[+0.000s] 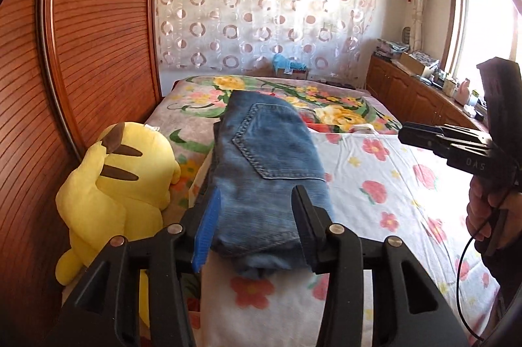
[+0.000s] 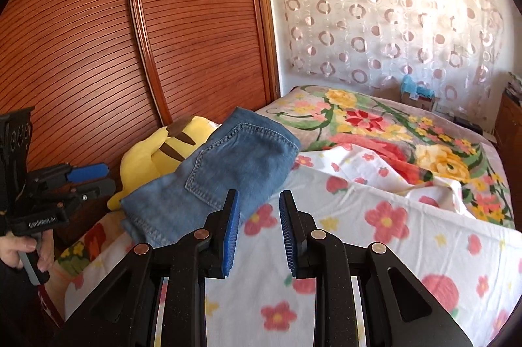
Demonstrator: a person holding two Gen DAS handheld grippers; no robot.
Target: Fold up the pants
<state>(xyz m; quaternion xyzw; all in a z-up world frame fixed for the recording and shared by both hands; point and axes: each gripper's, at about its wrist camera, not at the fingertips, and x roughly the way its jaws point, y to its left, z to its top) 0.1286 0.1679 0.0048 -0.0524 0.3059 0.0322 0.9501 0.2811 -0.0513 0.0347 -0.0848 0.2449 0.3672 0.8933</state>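
Note:
Folded blue jeans [image 1: 261, 164] lie on the bed near its left edge, back pocket up. They also show in the right wrist view [image 2: 225, 171]. My left gripper [image 1: 256, 200] is open and empty, its fingers either side of the near end of the jeans. In the right wrist view the left gripper [image 2: 94, 179] hovers apart from the jeans at the far left. My right gripper [image 2: 259, 206] is open and empty above the white floral sheet, just right of the jeans. In the left wrist view it [image 1: 404, 135] sits at the right, off the jeans.
A yellow plush toy [image 1: 117, 190] lies against the wooden wardrobe [image 1: 81, 53], touching the jeans' left side. A white floral sheet [image 2: 375, 233] and flowered blanket [image 2: 391, 131] cover the bed. A wooden cabinet [image 1: 417, 92] with clutter stands at the right under the window.

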